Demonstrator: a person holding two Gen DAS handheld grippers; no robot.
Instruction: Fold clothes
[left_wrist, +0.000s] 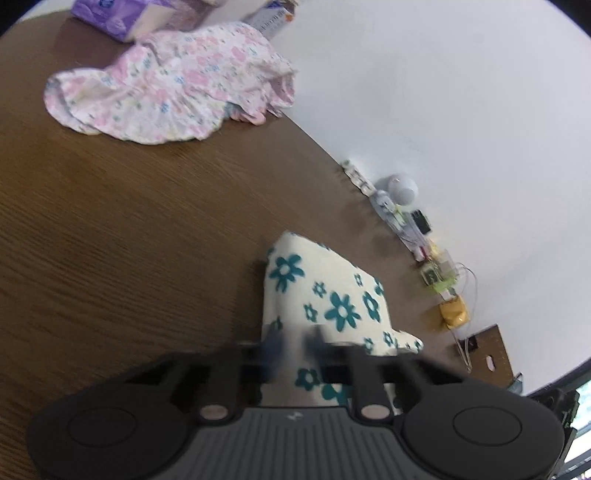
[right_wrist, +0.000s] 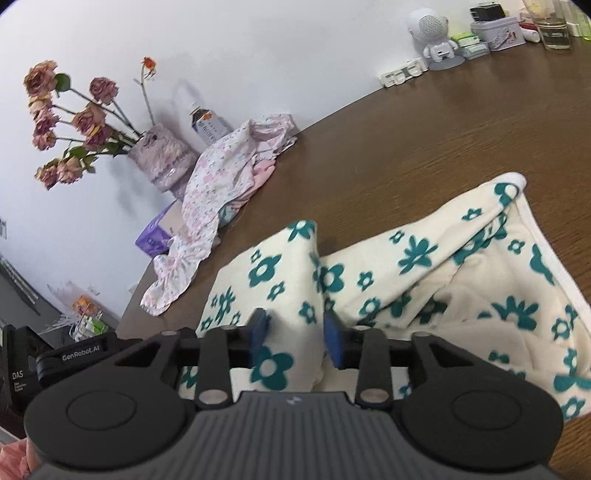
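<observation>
Both tongs are pinching the cream garment with teal flowers (right_wrist: 424, 280), left gripper (left_wrist: 293, 341) and right gripper (right_wrist: 295, 332) each clamped on a fold, lifting it off the middle of the desk (left_wrist: 129, 229), pink floral clothes (left_wrist: 166, 85) heaped near the wall edge.

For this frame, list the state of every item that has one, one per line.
Left gripper: shut on the teal-flower cloth.
Right gripper: jaws either side of a cloth fold, grip unclear.
Teal-flower cloth: partly lifted, rumpled, not yet folded flat.
Pink floral garment: unfolded, heaped on the table.
Bottle: upright, cap on.
Flowers: dried, standing in a vase.
</observation>
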